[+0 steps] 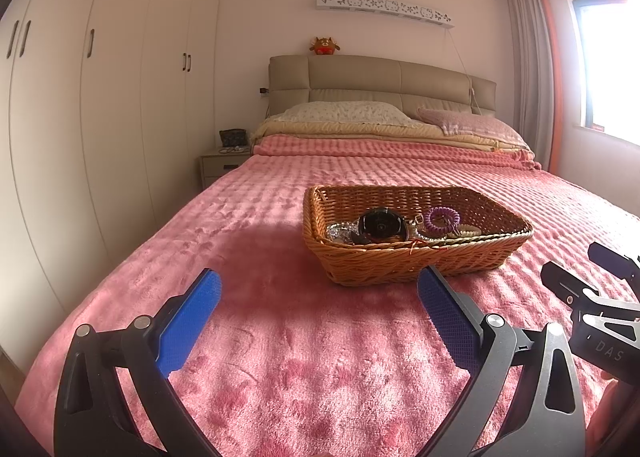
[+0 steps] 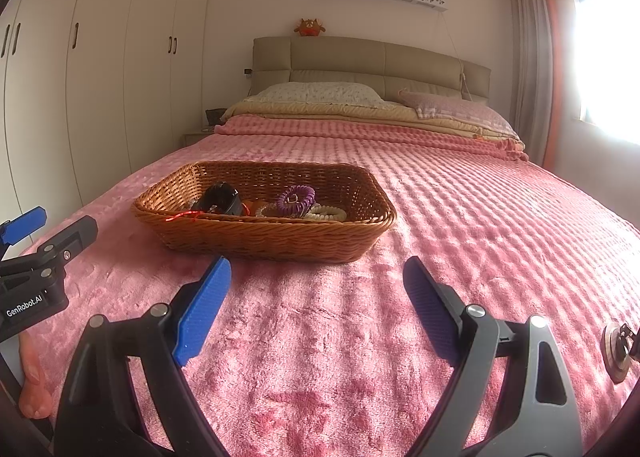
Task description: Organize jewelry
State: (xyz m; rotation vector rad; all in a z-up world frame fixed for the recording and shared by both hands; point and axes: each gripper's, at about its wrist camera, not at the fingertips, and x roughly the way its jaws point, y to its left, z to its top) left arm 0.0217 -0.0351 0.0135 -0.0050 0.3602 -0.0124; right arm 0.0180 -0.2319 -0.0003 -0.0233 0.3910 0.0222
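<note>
A brown wicker basket [image 1: 420, 261] sits on the pink bedspread [image 1: 280, 337]; it also shows in the right wrist view [image 2: 264, 241]. Inside lie a black round watch [image 1: 380, 225], a purple coil bracelet [image 1: 442, 219], a cream bead bracelet [image 2: 326, 213], a silver piece [image 1: 338, 232] and a red thread [image 2: 182, 215]. My left gripper [image 1: 320, 297] is open and empty, just short of the basket's near side. My right gripper [image 2: 316, 281] is open and empty, in front of the basket's near right corner.
White wardrobes [image 1: 100, 97] line the left wall. A nightstand [image 1: 220, 169] stands by the padded headboard [image 1: 380, 89]. Pillows [image 1: 344, 113] lie at the bed's head. A window [image 1: 608, 69] with curtains is at right. A round metal object [image 2: 618, 349] is at the right edge.
</note>
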